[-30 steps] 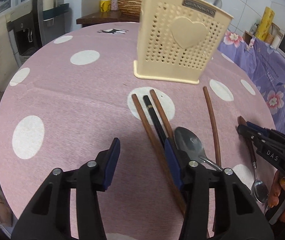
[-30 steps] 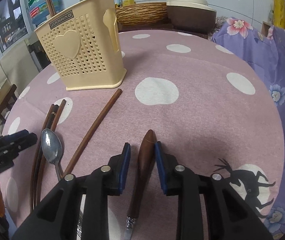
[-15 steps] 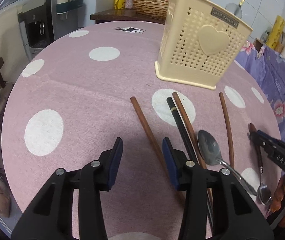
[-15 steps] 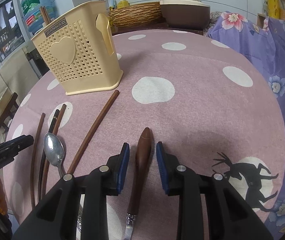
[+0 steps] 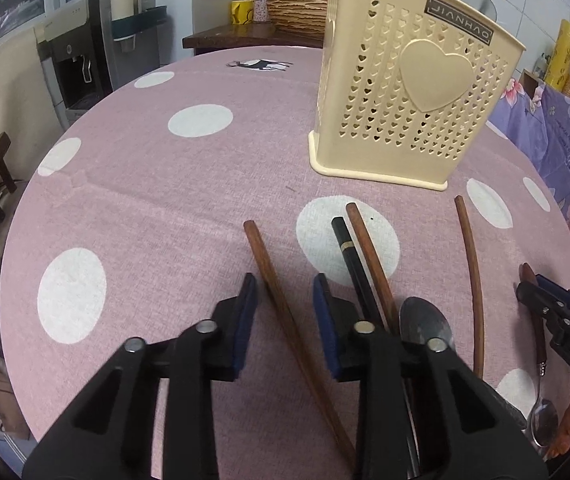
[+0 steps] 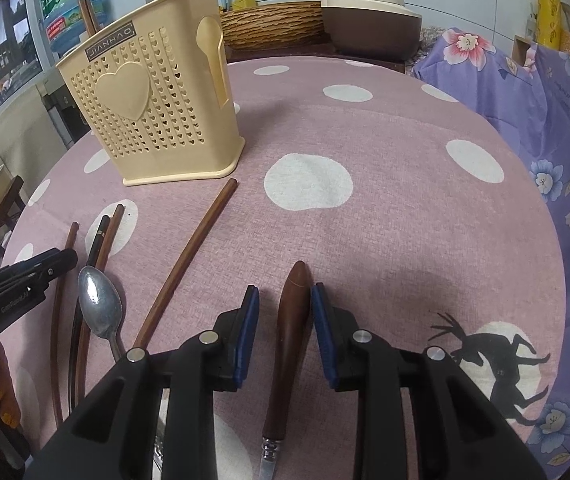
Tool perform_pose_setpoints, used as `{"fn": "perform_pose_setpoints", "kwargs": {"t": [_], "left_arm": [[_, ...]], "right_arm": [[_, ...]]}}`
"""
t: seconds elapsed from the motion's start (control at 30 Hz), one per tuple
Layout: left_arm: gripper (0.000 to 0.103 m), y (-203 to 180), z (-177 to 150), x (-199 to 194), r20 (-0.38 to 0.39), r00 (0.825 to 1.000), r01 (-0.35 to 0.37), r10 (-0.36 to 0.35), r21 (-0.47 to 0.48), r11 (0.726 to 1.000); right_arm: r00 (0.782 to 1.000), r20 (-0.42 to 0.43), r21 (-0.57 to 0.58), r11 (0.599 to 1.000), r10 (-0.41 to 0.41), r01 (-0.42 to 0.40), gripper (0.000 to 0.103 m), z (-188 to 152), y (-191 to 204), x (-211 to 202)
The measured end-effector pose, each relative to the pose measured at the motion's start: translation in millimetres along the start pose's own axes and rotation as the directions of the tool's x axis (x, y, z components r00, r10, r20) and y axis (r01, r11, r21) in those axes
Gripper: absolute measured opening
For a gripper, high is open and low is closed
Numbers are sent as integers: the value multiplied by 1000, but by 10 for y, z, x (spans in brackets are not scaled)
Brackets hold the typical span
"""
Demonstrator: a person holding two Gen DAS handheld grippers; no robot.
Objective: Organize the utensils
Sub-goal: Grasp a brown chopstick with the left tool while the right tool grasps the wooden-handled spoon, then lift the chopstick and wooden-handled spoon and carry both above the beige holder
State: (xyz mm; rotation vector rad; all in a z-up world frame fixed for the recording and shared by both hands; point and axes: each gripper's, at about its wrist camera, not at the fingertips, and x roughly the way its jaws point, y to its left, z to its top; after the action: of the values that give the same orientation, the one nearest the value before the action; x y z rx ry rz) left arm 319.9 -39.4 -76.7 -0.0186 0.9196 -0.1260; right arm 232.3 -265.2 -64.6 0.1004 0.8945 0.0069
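A cream perforated utensil holder stands on the pink dotted table; it also shows in the right wrist view. My left gripper is open, its jaws either side of a brown chopstick lying on the cloth. A black chopstick, another brown one, a metal spoon and a curved brown chopstick lie to its right. My right gripper is open around the wooden handle of a spoon, not clamping it.
The round table drops off at its left and near edges. A purple floral cloth lies at the right. A wicker basket and a brown-and-cream pot stand behind the table. A water dispenser is at the left.
My left gripper shifted left from the spoon and black chopstick, narrowed, and now straddles the leftmost brown chopstick. My right gripper opened slightly around the wooden handle.
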Motion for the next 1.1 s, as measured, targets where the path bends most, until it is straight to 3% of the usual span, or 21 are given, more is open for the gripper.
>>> {"fn": "perform_pose_setpoints", "kwargs": {"t": [0.1,0.47,0.83,1.0,1.1], "left_arm": [[12,10,50,33,-12,1000,3,-3,6,1000],[11,-117,149,132,-21,999,-22,24,59,998],[10,-127,133,118,-6,999,-31,32,44,999],[8,-122,188,107,-1,1000,-14,14,46,999],[7,-90,259,-14,39,999,-14,12,43,999]], "right_arm": [[1000,-8,-1,1000,4,-4,18,17,-7,10],[1000,-16,5,1000,10,-10,17,69,-1,51],[1000,-6,-14,1000,-3,3,17,52,36,53],[999,20,-6,1000,26,-26,17,76,-1,-12],[995,58,2,996,84,-84,16,124,-41,-124]]}}
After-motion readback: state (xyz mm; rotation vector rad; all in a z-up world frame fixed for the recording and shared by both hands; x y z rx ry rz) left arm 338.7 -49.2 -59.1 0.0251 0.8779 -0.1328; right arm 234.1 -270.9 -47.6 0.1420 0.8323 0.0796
